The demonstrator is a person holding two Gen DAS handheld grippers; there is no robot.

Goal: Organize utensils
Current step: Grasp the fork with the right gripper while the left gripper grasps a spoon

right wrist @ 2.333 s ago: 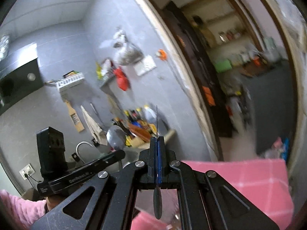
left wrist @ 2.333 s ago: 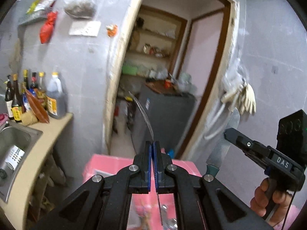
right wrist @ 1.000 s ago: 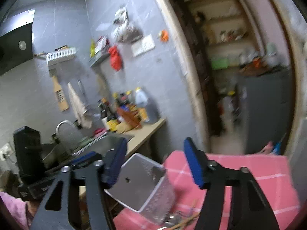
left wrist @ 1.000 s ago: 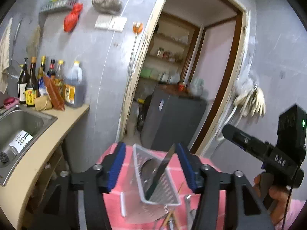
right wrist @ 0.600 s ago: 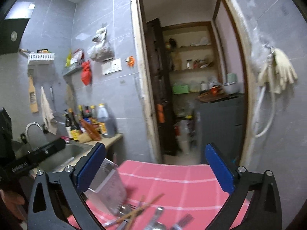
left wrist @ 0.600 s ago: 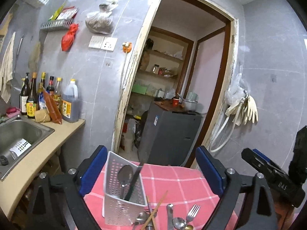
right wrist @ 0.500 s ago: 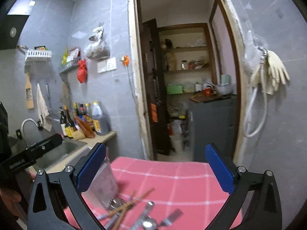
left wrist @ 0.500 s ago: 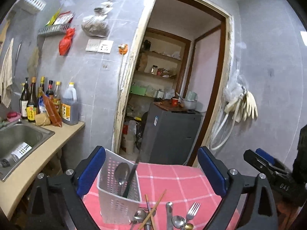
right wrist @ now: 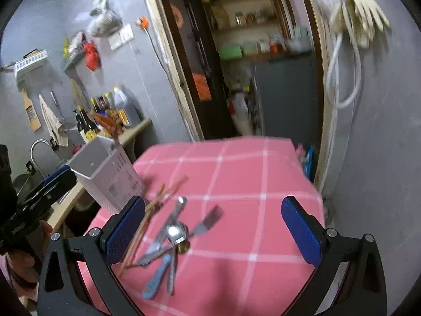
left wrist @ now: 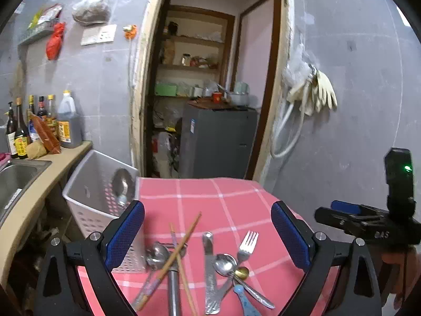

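Both the left hand-held gripper point(left wrist: 208, 237) and the right hand-held gripper point(right wrist: 213, 231) were spread wide and empty, having just been opened, ready for the loose metal utensils point(left wrist: 226, 263) heaped on the pink checked tabletop point(left wrist: 210, 197) beside the white perforated plastic caddy point(left wrist: 89, 184).

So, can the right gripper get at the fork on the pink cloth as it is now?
Probably yes. The right gripper stands open and empty, and the fork lies uncovered between its fingers' lines; only its handle end meets the spoon pile.
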